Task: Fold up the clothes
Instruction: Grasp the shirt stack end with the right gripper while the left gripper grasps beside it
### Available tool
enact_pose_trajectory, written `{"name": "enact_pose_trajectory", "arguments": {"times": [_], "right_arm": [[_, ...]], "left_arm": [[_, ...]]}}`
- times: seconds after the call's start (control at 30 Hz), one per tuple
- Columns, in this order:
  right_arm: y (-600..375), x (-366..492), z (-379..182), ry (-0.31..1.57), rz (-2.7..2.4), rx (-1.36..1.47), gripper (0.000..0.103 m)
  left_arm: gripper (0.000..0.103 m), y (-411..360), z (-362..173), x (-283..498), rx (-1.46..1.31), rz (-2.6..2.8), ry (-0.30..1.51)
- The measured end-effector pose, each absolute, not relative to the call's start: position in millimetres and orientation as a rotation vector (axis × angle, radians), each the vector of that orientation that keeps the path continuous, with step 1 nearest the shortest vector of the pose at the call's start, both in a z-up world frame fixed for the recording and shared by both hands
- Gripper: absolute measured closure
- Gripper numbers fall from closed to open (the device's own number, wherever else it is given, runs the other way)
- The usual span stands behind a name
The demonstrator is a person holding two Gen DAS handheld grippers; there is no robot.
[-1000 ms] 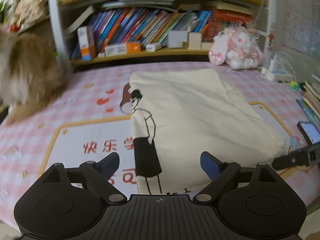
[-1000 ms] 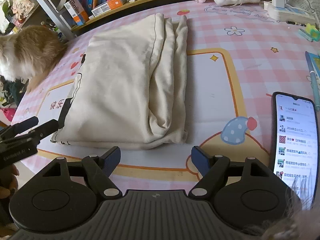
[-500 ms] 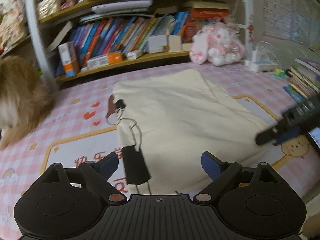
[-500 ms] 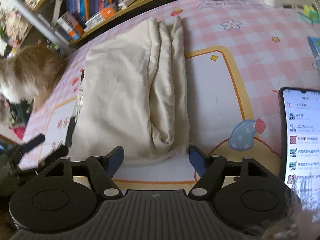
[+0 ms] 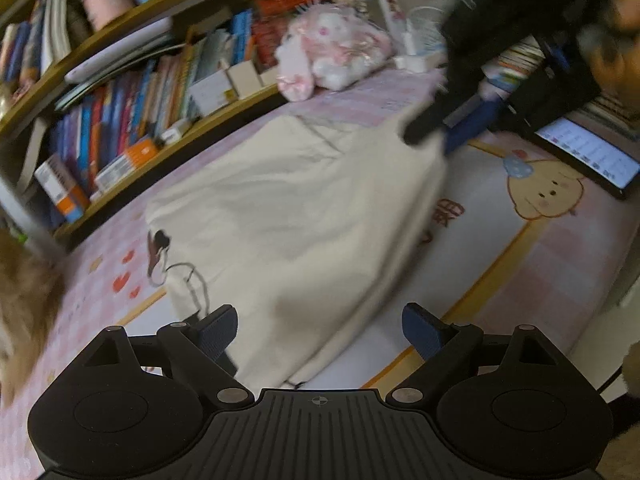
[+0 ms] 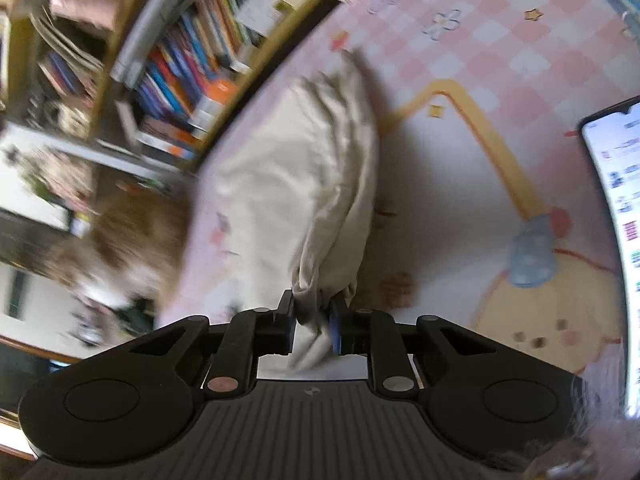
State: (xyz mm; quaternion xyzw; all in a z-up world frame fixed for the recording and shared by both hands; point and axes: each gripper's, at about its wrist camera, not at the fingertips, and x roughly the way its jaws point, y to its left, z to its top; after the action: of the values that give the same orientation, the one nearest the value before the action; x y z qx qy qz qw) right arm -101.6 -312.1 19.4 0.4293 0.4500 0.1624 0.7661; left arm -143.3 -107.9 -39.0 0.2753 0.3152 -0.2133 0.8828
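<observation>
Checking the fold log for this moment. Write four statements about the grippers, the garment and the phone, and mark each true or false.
1. The right gripper is clamped on a corner of the cream garment. True; its jaws have just been closing.
2. The left gripper grips the garment too. False: its jaws stand wide apart, nothing pinched.
3. The phone has a dark screen. False: the screen is lit.
4. A pink plush toy sits by the bookshelf. True.

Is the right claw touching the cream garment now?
Touching. In the right wrist view, the right claw has just been closing, and its pads now pinch a bunched corner of the cream garment between them.
</observation>
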Motion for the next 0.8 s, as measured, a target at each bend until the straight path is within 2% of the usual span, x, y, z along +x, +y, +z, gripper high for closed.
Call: {"name": "enact_pose_trajectory", "arguments": {"times": [0.1,0.13,0.2,0.27,0.3,0.37,0.47,0.5,0.63,0.8], "right_arm": [[-309.3,-99.1,30.7,0.959,0.377,0.945,0.088],[-308.6,-99.0,33.3,0.954,0.386,0.946,0.088],[-306.6,-98.4,37.4,0.95,0.397,0.939,0.088],[-305.6,-98.7,38.5,0.955,0.396,0.911,0.088],[-305.2,-98.9,38.5,0.959,0.394,0.892,0.088],[-304.3,-99.7,39.0,0.967,0.39,0.849,0.087],[-298.8,-105.5,49.4,0.958,0.39,0.657,0.067],[-294.4,-108.6,55.0,0.94,0.398,0.548,0.055],[-261.0,-127.6,68.1,0.855,0.476,-0.028,0.034],[-219.7,-146.8,49.1,0.762,0.602,-0.535,0.029]], "left_arm": [[0.012,-117.7,-44.4,-142.4,0.624,-0.439,0.641],[0.015,-121.1,-46.9,-141.3,0.648,-0.428,0.637],[0.034,-125.0,-51.0,-138.4,0.673,-0.401,0.632],[0.064,-126.2,-53.8,-135.0,0.678,-0.377,0.63],[0.071,-123.8,-53.0,-132.5,0.657,-0.377,0.636],[0.077,-119.5,-50.3,-129.9,0.619,-0.383,0.637],[0.078,-116.2,-46.3,-127.7,0.587,-0.394,0.629],[0.077,-115.6,-45.7,-126.7,0.578,-0.398,0.628],[0.077,-113.0,-44.5,-123.9,0.547,-0.411,0.638],[0.075,-109.4,-41.0,-118.7,0.514,-0.421,0.649]]}}
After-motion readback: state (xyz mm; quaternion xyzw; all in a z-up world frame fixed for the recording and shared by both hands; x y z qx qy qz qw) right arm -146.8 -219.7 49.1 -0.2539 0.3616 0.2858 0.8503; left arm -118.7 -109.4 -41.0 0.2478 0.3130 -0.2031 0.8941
